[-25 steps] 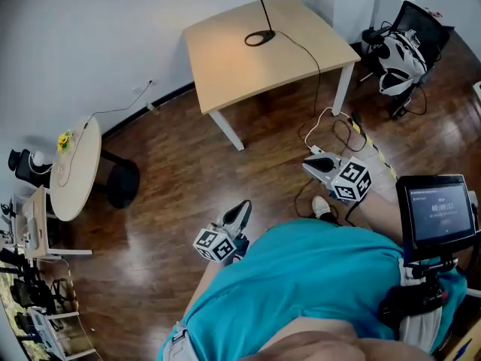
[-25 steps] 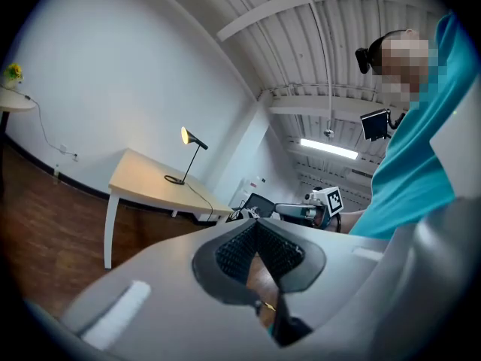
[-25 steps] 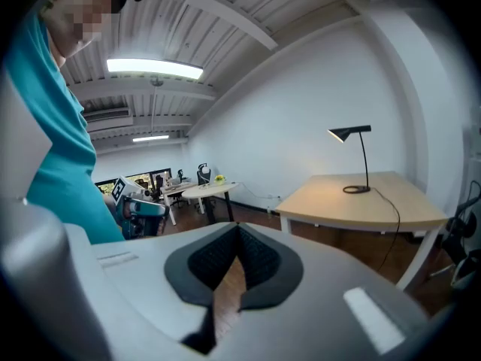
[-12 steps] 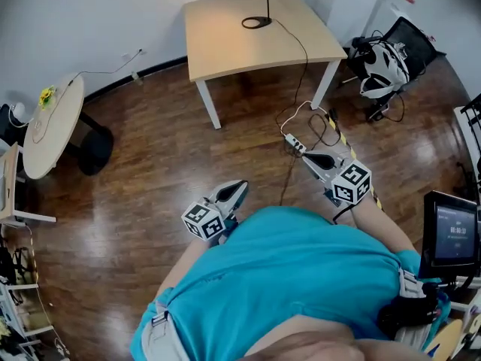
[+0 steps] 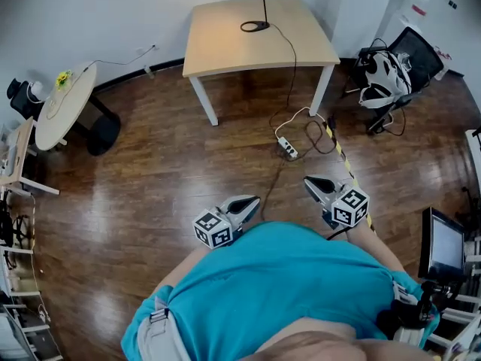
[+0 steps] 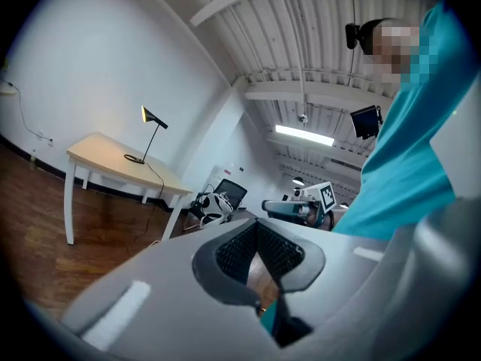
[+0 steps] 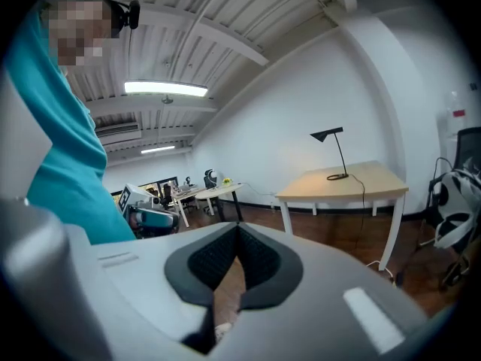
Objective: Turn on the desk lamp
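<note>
Left gripper (image 5: 251, 202) and right gripper (image 5: 310, 181): jaws closed tip to tip, gripping nothing. The desk lamp (image 7: 325, 134) stands well ahead of both.

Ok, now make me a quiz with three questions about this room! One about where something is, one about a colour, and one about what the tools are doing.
1. Where does the desk lamp stand?
A. on the square table
B. on the round table
C. on the floor

2. What colour is the person's shirt?
A. red
B. yellow
C. teal

3. How are the left tool and the right tool?
A. both wide open
B. both shut, with nothing in them
C. both shut on a cord

Answers:
1. A: the lamp's base sits on the square table's top, near its far edge.
2. C: the head view shows a teal shirt.
3. B: in each gripper view the jaws meet at the tips with nothing between them.
</note>
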The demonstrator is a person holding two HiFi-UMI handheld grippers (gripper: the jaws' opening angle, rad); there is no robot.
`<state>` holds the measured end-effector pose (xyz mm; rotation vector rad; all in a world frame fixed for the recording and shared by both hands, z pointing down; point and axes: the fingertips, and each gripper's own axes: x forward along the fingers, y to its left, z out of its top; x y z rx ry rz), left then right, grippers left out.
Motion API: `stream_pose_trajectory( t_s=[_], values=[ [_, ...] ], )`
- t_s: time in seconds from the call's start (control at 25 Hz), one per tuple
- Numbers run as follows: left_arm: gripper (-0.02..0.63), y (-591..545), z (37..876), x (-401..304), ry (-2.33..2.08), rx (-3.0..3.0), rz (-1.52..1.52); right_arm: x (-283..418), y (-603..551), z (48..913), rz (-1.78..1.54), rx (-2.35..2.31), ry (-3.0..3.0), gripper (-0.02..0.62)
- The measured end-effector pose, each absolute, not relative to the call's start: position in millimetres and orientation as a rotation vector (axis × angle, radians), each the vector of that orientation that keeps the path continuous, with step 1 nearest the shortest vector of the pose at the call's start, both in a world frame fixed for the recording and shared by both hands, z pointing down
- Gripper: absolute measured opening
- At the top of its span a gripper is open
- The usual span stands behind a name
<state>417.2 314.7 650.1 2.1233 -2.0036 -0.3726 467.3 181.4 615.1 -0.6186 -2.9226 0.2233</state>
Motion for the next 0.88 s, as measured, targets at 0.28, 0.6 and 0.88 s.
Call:
stream_pose_trajectory(
  t_s=[0.28, 0.6, 0.88],
  values=[
    [0.002, 321, 633, 448, -2.172, 2.060, -0.425, 508, 178, 626, 0.210, -0.711, -2.911, 0.000],
    [0.002, 361, 624, 470, -2.225, 2.020, -0.414, 537, 218, 615, 0.153, -0.746, -2.915, 0.000],
    [0.002, 392, 613, 439, -2.233, 2.053, -0.435, 510, 249, 597, 0.114, -0.753, -2.924, 0.000]
  ],
)
